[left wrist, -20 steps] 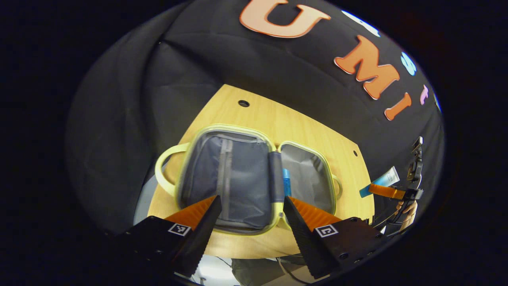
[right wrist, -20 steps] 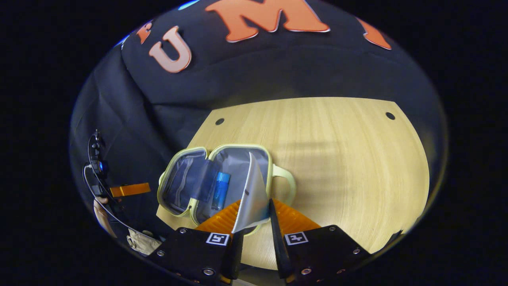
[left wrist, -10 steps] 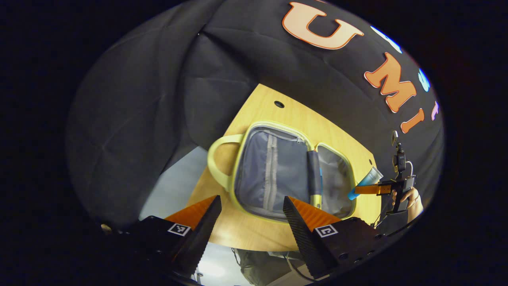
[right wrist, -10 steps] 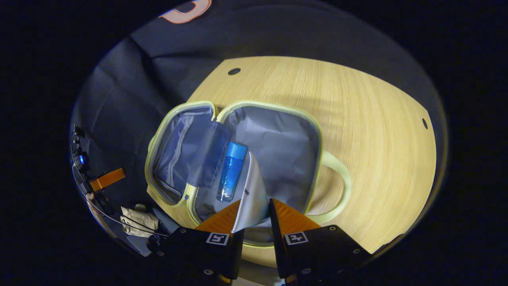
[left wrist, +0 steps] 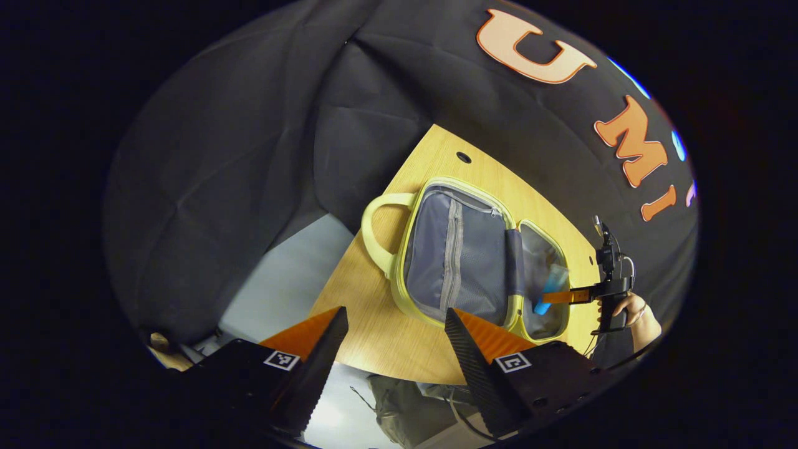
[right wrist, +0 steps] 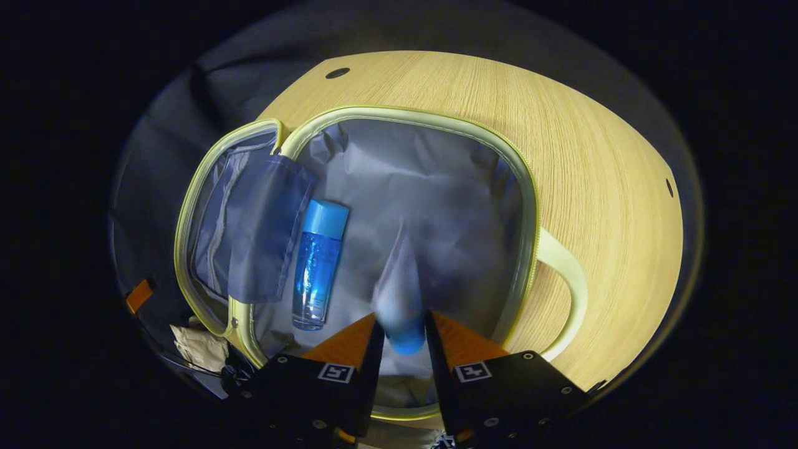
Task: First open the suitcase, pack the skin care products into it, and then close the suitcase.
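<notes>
Grey lining is laid bare because the suitcase (right wrist: 530,206) lies spread flat on the bench (right wrist: 611,156), both halves up for loading. A blue bottle (right wrist: 318,262) is already lodged at nine o'clock in the near half, beside the hinge flap. A blurred tube (right wrist: 399,293) sits between the right gripper (right wrist: 400,337) fingers, cap end toward the camera; whether it is gripped or just freed cannot be told. The left gripper (left wrist: 394,340) is held wide apart and empty, off the bench edge at six o'clock.
</notes>
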Tool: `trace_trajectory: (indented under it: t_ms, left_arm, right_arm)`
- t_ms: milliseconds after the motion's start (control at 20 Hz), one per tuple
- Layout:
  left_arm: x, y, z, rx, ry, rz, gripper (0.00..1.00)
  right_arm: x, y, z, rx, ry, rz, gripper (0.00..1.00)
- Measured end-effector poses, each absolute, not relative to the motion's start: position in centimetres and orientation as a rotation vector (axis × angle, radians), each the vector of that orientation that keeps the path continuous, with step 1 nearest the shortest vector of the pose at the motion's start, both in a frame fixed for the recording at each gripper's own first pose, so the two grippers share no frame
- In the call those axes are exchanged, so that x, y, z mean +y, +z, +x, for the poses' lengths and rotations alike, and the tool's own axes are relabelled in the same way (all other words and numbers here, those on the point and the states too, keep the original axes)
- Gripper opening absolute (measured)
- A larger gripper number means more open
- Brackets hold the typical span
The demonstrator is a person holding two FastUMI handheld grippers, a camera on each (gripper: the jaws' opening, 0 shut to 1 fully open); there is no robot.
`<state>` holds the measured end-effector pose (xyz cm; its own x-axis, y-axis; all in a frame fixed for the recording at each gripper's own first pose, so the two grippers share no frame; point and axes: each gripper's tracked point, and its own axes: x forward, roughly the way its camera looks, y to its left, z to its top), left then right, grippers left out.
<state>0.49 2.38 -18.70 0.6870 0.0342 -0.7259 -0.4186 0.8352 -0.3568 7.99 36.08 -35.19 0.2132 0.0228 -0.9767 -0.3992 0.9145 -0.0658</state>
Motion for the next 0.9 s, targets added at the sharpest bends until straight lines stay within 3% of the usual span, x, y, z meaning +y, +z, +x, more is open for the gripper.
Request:
trace_trajectory:
  t_ms: [50,150,250,300,700,900]
  left_arm:
    - [2.4,-18.7,0.7,0.780,0.270,-0.540,0.98]
    - [2.7,-18.8,1.1,0.779,0.273,-0.535,0.98]
    - [2.9,-18.7,1.8,0.780,0.269,-0.513,0.98]
    - [3.0,-18.8,2.3,0.781,0.262,-0.507,0.98]
    - [7.3,-19.5,7.6,0.712,0.180,-0.608,0.98]
    - [11.3,-21.2,11.4,0.659,0.208,-0.720,0.98]
  right_arm:
    - [36.2,-34.8,8.3,1.306,0.301,-0.332,0.54]
    - [36.4,-34.0,8.5,1.264,0.316,-0.332,0.89]
    - [36.1,-33.0,8.7,1.219,0.319,-0.347,0.99]
    - [36.0,-32.7,8.7,1.194,0.320,-0.354,0.94]
    - [36.2,-29.0,8.6,1.066,0.312,-0.266,0.94]
    - [35.5,-27.7,8.3,1.051,0.286,-0.215,0.93]
